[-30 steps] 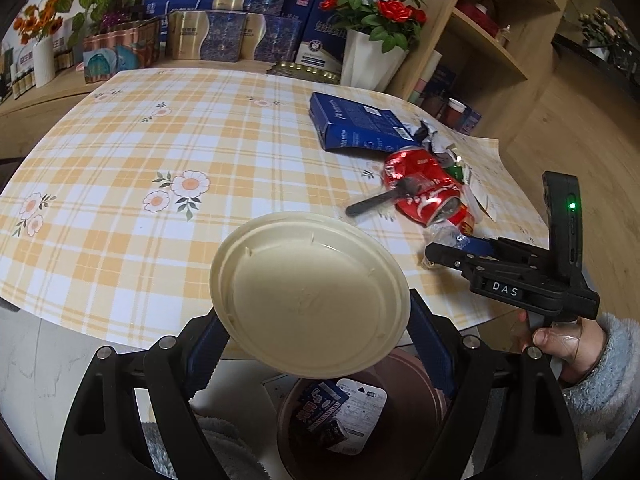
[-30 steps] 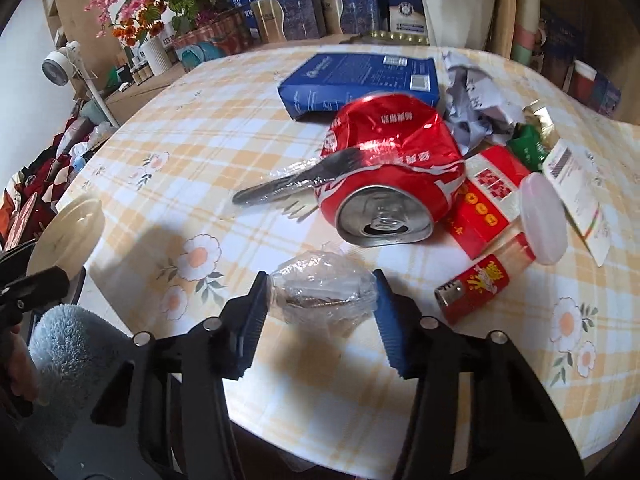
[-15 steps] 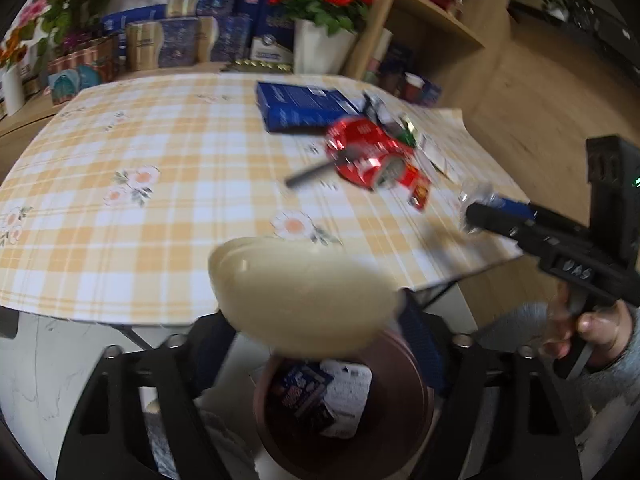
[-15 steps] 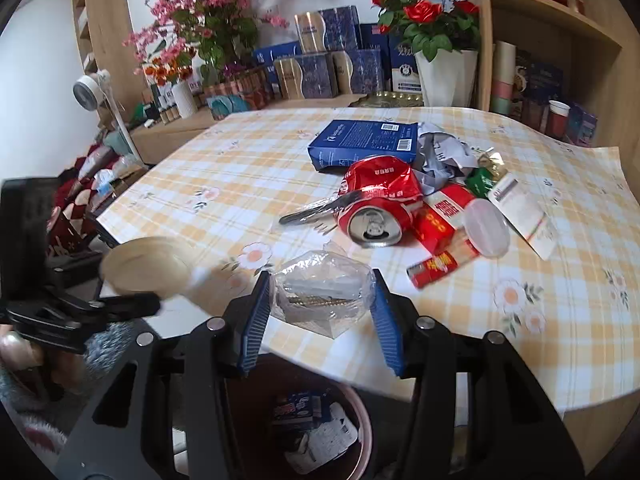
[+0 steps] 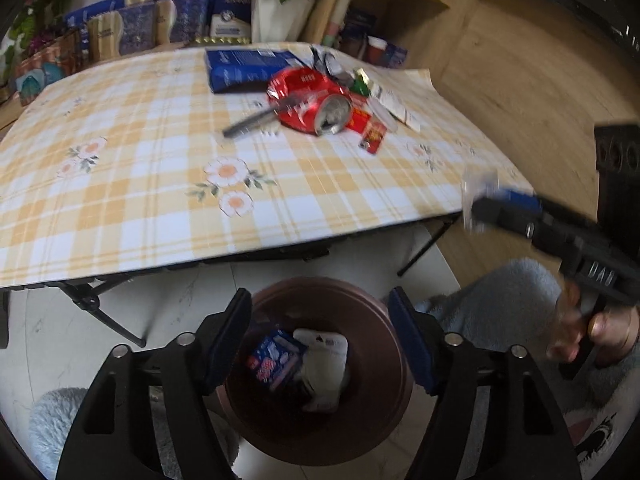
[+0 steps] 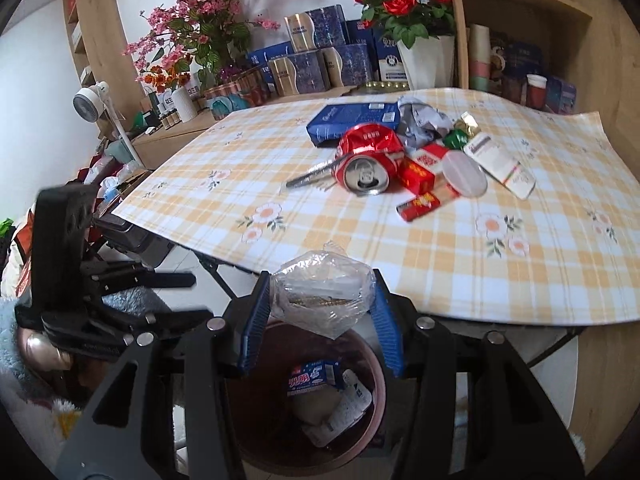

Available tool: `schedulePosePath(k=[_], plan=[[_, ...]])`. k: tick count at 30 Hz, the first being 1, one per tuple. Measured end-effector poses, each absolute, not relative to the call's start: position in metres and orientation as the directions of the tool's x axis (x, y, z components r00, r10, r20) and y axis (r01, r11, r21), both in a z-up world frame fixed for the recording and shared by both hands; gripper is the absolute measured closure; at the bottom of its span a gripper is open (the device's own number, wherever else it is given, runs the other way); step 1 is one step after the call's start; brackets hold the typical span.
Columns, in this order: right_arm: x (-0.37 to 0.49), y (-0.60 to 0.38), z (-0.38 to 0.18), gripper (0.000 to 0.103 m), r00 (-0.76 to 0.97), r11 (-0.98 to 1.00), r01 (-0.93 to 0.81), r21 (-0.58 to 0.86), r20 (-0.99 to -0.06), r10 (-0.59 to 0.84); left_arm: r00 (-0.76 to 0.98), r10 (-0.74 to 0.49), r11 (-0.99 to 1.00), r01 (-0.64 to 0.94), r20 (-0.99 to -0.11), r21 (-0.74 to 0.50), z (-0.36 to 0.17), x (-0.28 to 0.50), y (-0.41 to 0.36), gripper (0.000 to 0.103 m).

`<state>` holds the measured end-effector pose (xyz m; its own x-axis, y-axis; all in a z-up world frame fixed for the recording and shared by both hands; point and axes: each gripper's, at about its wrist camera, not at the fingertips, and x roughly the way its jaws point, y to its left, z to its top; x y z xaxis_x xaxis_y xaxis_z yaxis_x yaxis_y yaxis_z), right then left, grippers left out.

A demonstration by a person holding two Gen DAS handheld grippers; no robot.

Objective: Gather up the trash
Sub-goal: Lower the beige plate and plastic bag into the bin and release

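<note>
My left gripper [image 5: 320, 320] hangs over the brown bin [image 5: 320, 440]; its jaws are opening with nothing between them. The bin [image 6: 280, 440] holds a blue snack packet [image 5: 272, 360] and pale white pieces. My right gripper [image 6: 320, 304] is shut on a crumpled clear plastic wrapper [image 6: 320, 288], just above the bin's rim and off the table edge. The left wrist view shows the right gripper [image 5: 476, 212] at the right, blurred. On the table lie a crushed red can [image 6: 366, 160], a blue box [image 6: 352, 118], a black plastic utensil [image 6: 308, 176], red packets [image 6: 420, 204] and a white lid [image 6: 464, 174].
The folding table with a yellow checked cloth [image 5: 140, 184] stands behind the bin, its dark legs [image 5: 104, 312] close to it. Flower pots, boxes and wooden shelves [image 6: 520, 20] line the back. A person's hand in a fuzzy grey sleeve [image 5: 500, 300] holds each gripper.
The cream plate has left my left gripper's jaws, which now stand over the bin. My right gripper has carried the clear wrapper off the table to above the bin.
</note>
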<state>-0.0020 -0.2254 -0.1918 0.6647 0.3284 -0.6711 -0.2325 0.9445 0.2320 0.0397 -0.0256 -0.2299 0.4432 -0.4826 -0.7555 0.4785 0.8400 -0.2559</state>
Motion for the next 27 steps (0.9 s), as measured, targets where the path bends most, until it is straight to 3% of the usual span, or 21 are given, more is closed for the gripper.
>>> schedulePosePath(k=[5, 12, 24, 27], plan=[[-0.008, -0.220, -0.215, 0.053, 0.632, 0.937, -0.222, 0.271, -0.692, 0.349, 0.592, -0.415, 0.891, 0.417, -0.691, -0.178, -0.213, 0.031, -0.011, 0.010], [-0.007, -0.202, -0.250, 0.053, 0.575, 0.935, -0.230, 0.270, -0.738, 0.354, 0.724, -0.339, 0.936, 0.321, -0.600, -0.142, -0.200, 0.022, 0.012, 0.006], [-0.007, -0.164, -0.284, 0.050, 0.500, 0.940, -0.304, 0.153, -0.815, 0.294, 0.717, -0.287, 0.957, 0.236, -0.635, -0.166, -0.213, 0.026, 0.029, 0.006], [-0.008, -0.164, -0.283, 0.026, 0.507, 0.946, -0.295, 0.138, -0.816, 0.277, 0.714, -0.283, 0.959, 0.222, -0.641, -0.176, -0.216, 0.028, 0.032, 0.006]])
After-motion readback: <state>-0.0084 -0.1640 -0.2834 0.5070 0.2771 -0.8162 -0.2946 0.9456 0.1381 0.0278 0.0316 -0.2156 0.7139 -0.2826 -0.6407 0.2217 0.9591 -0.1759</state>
